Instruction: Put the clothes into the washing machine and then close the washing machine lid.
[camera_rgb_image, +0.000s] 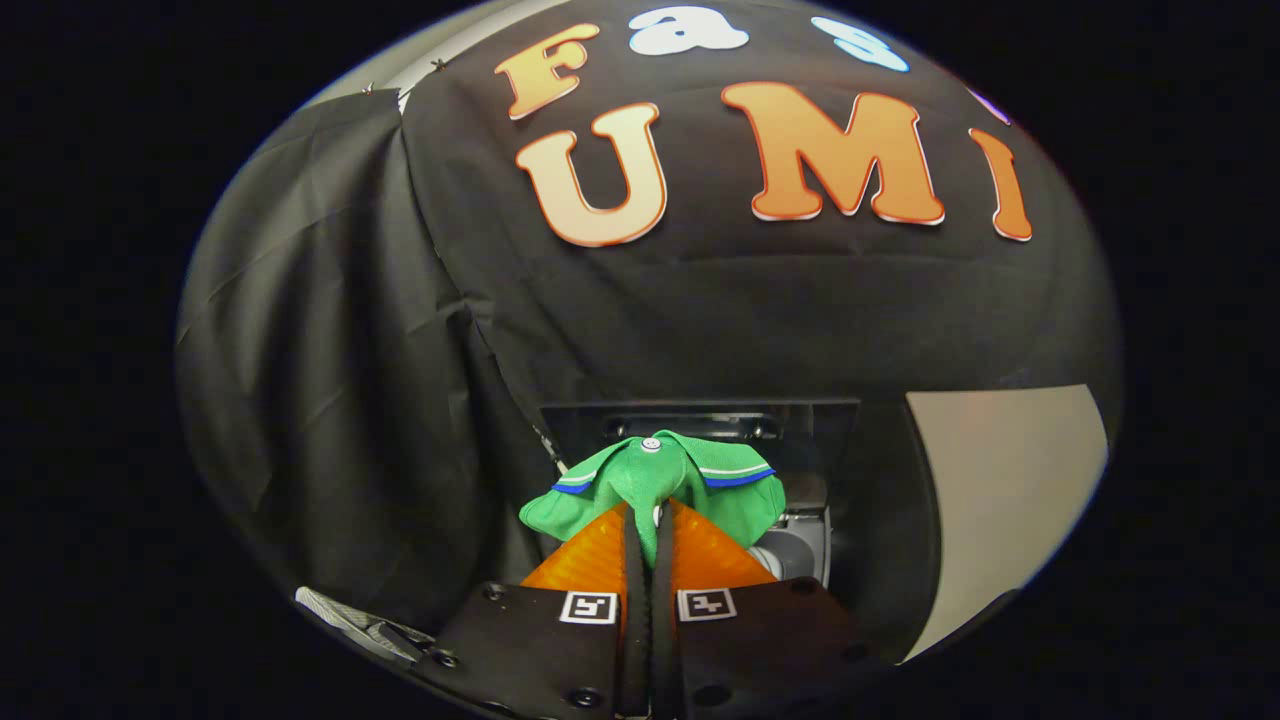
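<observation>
The gripper (648, 520) pinches a green shirt (665, 480) – both fingers (590, 555) pressed on a fold – lifted, probably for carrying to the washer (800, 545), whose pale body shows just beyond.

The gripper (648, 515) sits at the bottom centre of the frame, its two fingers (600, 555) running up and forward side by side and converging to a point. They are drawn almost fully together, with only a thin slit between them, and both press on a fold of the green garment (650, 480) pinched at the tips.
</observation>
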